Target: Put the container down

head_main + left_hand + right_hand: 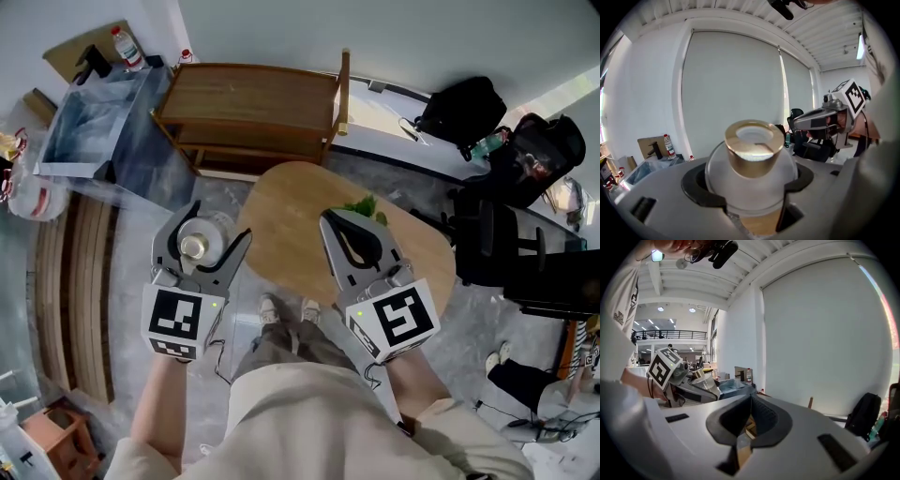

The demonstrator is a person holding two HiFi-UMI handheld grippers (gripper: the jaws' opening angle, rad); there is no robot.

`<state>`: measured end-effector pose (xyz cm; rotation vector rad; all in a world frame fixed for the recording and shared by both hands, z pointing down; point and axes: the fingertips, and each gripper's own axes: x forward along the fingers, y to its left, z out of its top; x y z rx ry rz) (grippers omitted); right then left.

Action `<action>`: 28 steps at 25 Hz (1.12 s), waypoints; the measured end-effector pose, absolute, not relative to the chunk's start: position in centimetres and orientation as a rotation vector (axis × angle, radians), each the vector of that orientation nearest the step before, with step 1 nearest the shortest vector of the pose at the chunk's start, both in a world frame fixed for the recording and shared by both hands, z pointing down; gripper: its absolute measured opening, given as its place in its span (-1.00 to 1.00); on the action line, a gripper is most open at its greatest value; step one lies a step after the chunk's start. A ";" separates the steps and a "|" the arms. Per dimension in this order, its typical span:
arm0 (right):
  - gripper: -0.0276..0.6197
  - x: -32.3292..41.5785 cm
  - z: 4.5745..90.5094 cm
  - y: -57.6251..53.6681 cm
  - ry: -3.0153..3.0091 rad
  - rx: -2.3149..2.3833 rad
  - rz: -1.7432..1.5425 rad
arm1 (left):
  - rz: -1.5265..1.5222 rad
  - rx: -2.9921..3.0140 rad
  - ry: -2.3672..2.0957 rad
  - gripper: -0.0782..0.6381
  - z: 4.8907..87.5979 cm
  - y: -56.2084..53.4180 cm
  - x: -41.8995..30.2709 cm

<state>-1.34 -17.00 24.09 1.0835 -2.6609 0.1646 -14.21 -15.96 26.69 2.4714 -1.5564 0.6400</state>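
The container (199, 246) is a round clear jar with a gold cap (753, 146). My left gripper (217, 223) is shut on it, the jaws hugging its globe-shaped body (752, 187). It hangs in the air left of the oval wooden table (291, 216), over the grey floor. My right gripper (330, 219) is shut with nothing in it, and hovers above the table's middle. In the right gripper view its jaws (751, 397) meet at the tips, with the left gripper (693, 380) and the jar off to the left.
A small green plant (366, 206) lies on the table just beyond the right gripper. A wooden bench (253, 112) stands behind the table, with a glass box (94, 122) to its left. Black bags (464, 108) and an office chair (506, 244) stand at the right. The person's feet (281, 307) are below the table edge.
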 end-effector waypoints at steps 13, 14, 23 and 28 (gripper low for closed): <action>-0.92 -4.6 32.8 -22.0 -2.620 1.014 0.257 | 0.668 2.506 -1.446 0.16 35.9 -22.3 -13.3; -0.92 -4.8 33.8 -22.2 -2.616 1.010 0.267 | 0.670 2.505 -1.438 0.16 37.0 -22.7 -13.3; -0.92 -5.5 45.0 -24.8 -2.530 1.024 0.403 | 0.681 2.446 -1.369 0.16 47.9 -26.0 -13.7; -0.92 -6.0 51.8 -25.3 -2.465 1.007 0.481 | 0.699 2.409 -1.325 0.16 54.3 -26.9 -14.0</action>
